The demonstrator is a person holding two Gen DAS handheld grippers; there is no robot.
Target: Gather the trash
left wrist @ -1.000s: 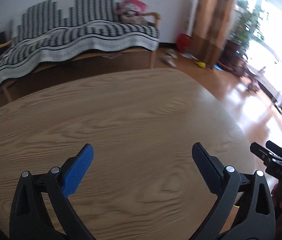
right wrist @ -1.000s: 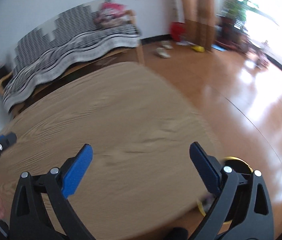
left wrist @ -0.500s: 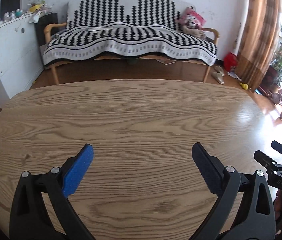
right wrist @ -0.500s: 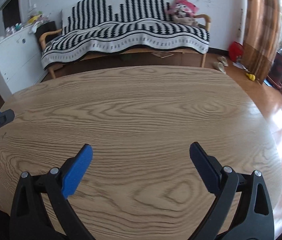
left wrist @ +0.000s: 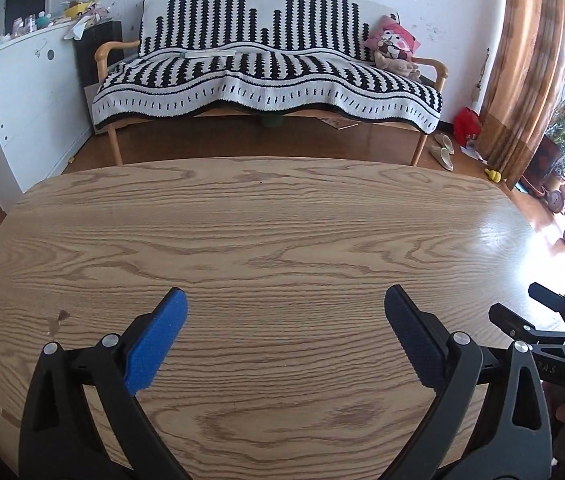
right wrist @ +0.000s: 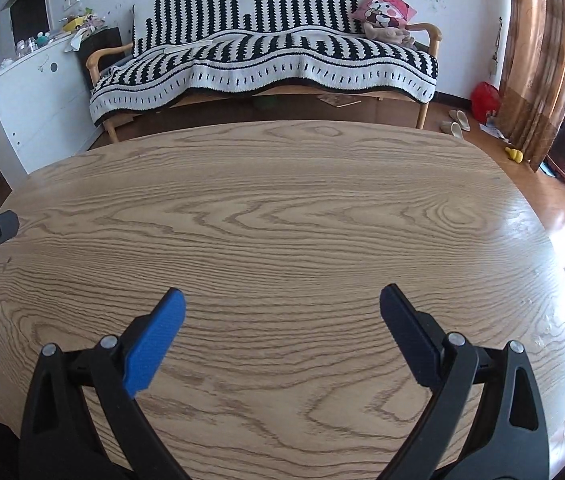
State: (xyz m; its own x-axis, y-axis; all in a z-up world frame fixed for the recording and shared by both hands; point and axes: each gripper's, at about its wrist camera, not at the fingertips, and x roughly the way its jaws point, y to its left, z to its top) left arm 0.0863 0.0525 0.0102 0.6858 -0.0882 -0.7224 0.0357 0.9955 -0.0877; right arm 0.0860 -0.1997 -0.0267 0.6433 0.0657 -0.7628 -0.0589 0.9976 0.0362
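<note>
A: Where are we now? A second ago both cameras were swung off toward the window and the bright floor, the right view smeared with motion.

B: They have come round and settled. Both now face the wooden table (left wrist: 282, 240) squarely, with the striped sofa (left wrist: 266, 76) behind its far edge. The left gripper (left wrist: 284, 344) hangs over the near edge with its fingers spread wide and nothing between them. The right gripper (right wrist: 280, 340) is the same: blue pads apart, empty.

A: And the trash?

B: I can't find any. The tabletop is bare wood from near edge to far edge in both views; only a small dark stain (left wrist: 58, 320) near the left edge. A second ago something yellow and round showed below the table's near right corner, perhaps a bin, but it has dropped out of view.

A: So what does that mean for the job?

B: My reading: either the table is already cleared, or the search goes on elsewhere. There are loose bits on the floor by the curtain (right wrist: 538, 64), including a red bag (right wrist: 484, 100) and a small yellow thing (right wrist: 516, 155), but I can't tell whether they count as trash.
</note>
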